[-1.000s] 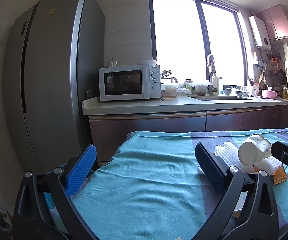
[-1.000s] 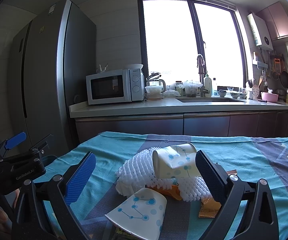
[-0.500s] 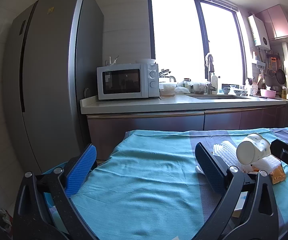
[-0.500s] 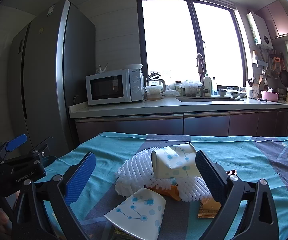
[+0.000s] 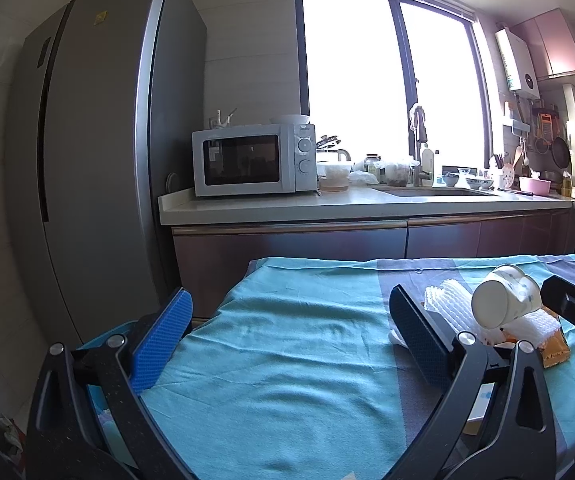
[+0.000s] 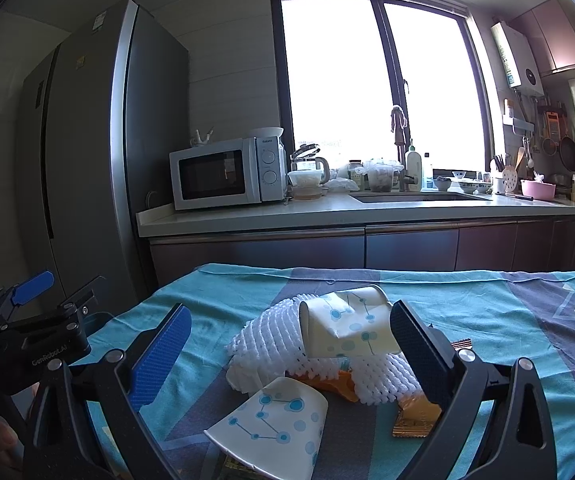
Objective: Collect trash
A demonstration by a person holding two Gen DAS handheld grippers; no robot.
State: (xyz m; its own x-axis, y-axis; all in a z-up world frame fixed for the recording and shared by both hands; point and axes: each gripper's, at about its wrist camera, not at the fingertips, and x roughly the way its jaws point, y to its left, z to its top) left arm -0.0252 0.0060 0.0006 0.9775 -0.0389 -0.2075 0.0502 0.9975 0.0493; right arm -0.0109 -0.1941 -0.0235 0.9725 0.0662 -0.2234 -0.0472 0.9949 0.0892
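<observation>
Your right gripper (image 6: 287, 344) hangs wide open and empty just above the tabletop (image 6: 487, 312), which is covered with a teal and grey cloth. Between its blue-padded fingers (image 6: 159, 356) lies the trash pile. A white foam fruit net (image 6: 271, 344) sits at the middle, and a crushed paper cup (image 6: 347, 328) with blue dots rests on its side on top of the net, touching it. A second flattened paper cup (image 6: 275, 424) of the same pattern lies nearer to you, just in front of the net. An orange snack wrapper (image 6: 415, 416) lies at the right of the pile, partly hidden behind the right finger, and another orange scrap (image 6: 331, 380) pokes out from under the net.

Your left gripper (image 5: 287, 332) is also spread wide with nothing in it, held over the bare teal cloth at the left part of the tabletop (image 5: 287, 360). From that side the pile lies to the right, beyond its right finger: the upper cup (image 5: 505, 300), the net (image 5: 451, 304) and the wrapper (image 5: 553, 350).

Across the room stand a worktop with a microwave (image 6: 227, 172), a sink (image 6: 415, 197) and a grey fridge (image 6: 87, 160).
</observation>
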